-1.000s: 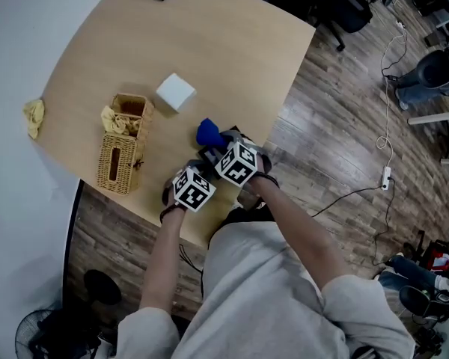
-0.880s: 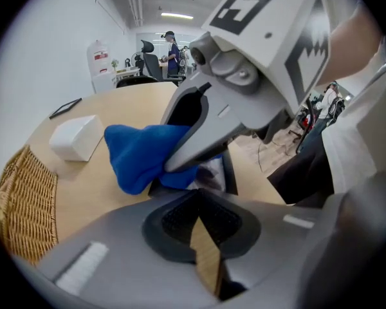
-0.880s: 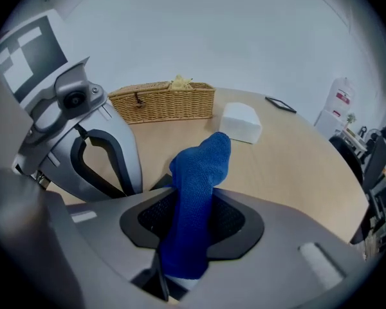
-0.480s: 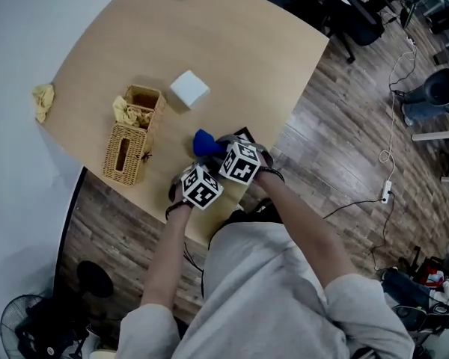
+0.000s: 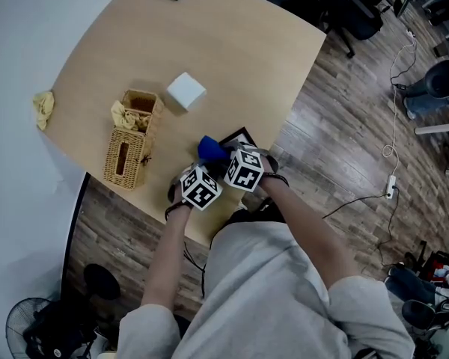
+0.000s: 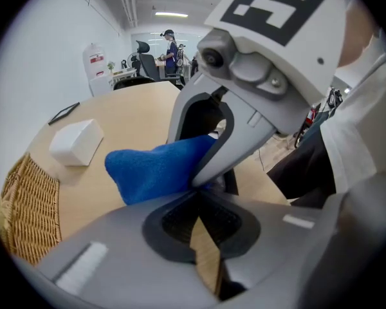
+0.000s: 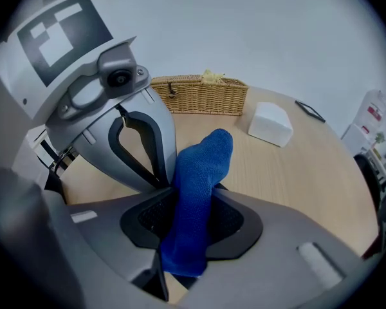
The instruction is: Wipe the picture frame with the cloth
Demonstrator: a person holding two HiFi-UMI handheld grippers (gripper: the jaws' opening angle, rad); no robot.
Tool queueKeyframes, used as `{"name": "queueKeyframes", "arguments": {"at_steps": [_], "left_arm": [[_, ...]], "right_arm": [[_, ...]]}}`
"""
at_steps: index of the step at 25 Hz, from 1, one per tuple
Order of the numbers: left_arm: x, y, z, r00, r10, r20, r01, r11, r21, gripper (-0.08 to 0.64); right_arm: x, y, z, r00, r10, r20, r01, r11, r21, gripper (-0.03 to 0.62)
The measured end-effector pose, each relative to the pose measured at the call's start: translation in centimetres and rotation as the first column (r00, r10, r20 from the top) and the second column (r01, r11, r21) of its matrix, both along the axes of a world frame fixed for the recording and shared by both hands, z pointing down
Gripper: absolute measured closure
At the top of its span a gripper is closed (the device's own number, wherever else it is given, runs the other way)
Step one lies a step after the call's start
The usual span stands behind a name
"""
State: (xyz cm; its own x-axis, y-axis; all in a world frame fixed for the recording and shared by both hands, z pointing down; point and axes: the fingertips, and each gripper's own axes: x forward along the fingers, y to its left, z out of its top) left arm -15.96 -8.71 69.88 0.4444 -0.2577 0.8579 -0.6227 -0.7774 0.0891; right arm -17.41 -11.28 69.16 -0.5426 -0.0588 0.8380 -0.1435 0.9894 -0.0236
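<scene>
The right gripper is clamping the blue cloth between its jaws, just over the near picture frame, which is lying flat by the worktop edge. The left gripper is hovering beside it, jaws pressed together on nothing. Wiping is seemingly only starting, with most of the frame left to clean.
</scene>
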Motion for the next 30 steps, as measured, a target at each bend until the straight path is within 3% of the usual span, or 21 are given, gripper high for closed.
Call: {"name": "queueKeyframes", "arguments": {"at_steps": [6, 13, 17, 30], "left_arm": [[-0.1, 0.0, 0.0, 1.000, 0.000, 0.007, 0.000, 1.000, 0.002, 0.506], [-0.1, 0.0, -0.1, 1.000, -0.011, 0.007, 0.011, 1.000, 0.007, 0.506], [-0.1, 0.1, 0.0, 1.000, -0.011, 0.008, 0.011, 1.000, 0.011, 0.506], [-0.2, -0.1, -0.4, 0.998, -0.045, -0.040, 0.043, 0.999, -0.028, 0.506]], "right_arm": [[1.4, 1.3, 0.2, 0.999, 0.037, -0.029, -0.037, 0.999, 0.028, 0.466], [1.9, 2.9, -0.4, 0.987, 0.158, -0.015, -0.157, 0.987, 0.025, 0.466], [1.9, 4.0, -0.6, 0.986, 0.164, 0.000, -0.164, 0.986, 0.040, 0.466], [2.3, 6.0, -1.2, 0.988, 0.147, 0.050, -0.146, 0.989, -0.030, 0.466]]}}
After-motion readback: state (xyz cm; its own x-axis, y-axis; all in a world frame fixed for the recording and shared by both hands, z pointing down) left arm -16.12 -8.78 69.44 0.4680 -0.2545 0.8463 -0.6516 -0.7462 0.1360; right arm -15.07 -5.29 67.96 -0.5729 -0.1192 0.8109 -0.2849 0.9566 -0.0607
